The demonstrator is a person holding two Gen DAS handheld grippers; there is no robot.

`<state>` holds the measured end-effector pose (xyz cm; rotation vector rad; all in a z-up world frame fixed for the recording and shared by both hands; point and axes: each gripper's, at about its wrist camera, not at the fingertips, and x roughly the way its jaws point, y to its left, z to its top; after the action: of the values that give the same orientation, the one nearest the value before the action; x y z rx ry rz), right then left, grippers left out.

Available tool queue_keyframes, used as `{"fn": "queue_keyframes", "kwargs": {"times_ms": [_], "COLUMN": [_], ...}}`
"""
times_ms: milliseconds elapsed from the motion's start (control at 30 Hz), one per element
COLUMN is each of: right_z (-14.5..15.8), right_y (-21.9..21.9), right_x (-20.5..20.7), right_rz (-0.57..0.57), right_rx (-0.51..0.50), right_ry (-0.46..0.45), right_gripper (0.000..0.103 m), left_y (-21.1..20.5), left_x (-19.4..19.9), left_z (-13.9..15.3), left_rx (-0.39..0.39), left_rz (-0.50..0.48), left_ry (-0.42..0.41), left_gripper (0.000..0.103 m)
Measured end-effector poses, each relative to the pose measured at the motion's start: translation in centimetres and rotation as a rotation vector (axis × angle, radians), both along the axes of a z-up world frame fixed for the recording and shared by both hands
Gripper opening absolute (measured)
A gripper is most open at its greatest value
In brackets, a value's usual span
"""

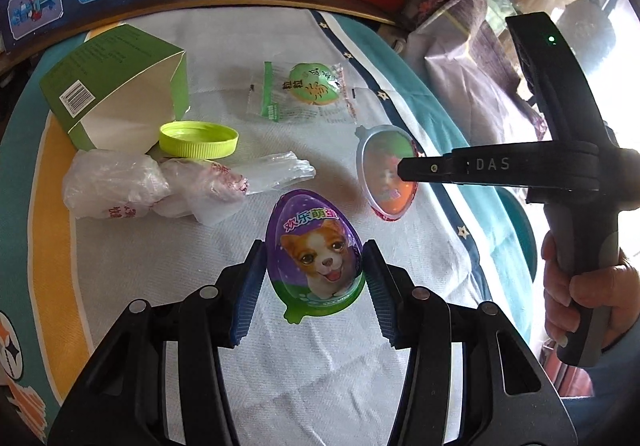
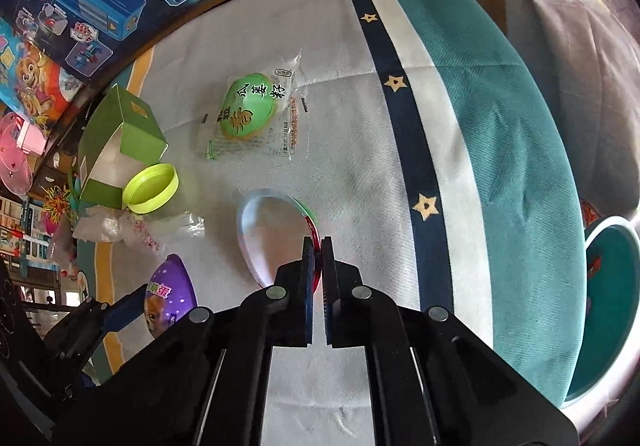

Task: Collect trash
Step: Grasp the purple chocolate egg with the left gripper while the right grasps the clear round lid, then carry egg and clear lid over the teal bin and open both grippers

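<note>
On the white cloth [image 1: 180, 270] covering the table, the left claw [image 1: 315, 264] grips a purple egg-shaped package [image 1: 316, 258] printed with a puppy, one blue pad [image 1: 250, 286] pressed to each side. Just to its right, the right claw [image 2: 319, 246] is clenched on the rim of a clear egg-shaped shell [image 2: 268, 230] (orange and green show through it in the left wrist view), which stands tilted on edge. Farther back lie a clear snack wrapper [image 1: 308, 90] with a green oval label, a yellow-green lid [image 1: 199, 139] lying open side up, a crumpled plastic bag [image 1: 160, 186], and an open green carton [image 1: 116, 86] beside the lid. A hand [image 1: 584, 302] holds the right claw's handle.
</note>
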<state>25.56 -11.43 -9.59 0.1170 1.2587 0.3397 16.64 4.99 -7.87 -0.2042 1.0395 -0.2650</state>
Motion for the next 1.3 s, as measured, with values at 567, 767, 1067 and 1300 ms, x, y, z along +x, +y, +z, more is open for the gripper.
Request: {"fn": "queue_keyframes", "kwargs": {"times_ms": [567,767,1067,1300], "right_z": [4.9,6.1,5.8,5.2], "right_y": [-8.5,-13.2,-22.2,-28.5], "right_x": [-6.8,-8.3,-11.0,-13.5], "right_rz": [-0.063,-0.138,-0.289,-0.415], "right_rx": [0.139,0.161,0.186,0.199], "right_ry": [-0.064,-0.105,-0.116,-0.139], "right_gripper": [0.004,0.004,0.004,0.004], "left_y": [-7.9,-11.6,-18.7,-24.5], "left_x": [-1.4,-1.4,-1.5,-1.7], "left_z": [3.3,4.0,4.9,5.3], "left_rx": [0.071,0.099,0.146,0.159], "left_rz": [-0.141,-0.207,-0.328,-0.436], "left_ry": [-0.046,-0.050,-0.066,-0.079], "left_gripper": [0.051,0.051,0.051,0.051]}}
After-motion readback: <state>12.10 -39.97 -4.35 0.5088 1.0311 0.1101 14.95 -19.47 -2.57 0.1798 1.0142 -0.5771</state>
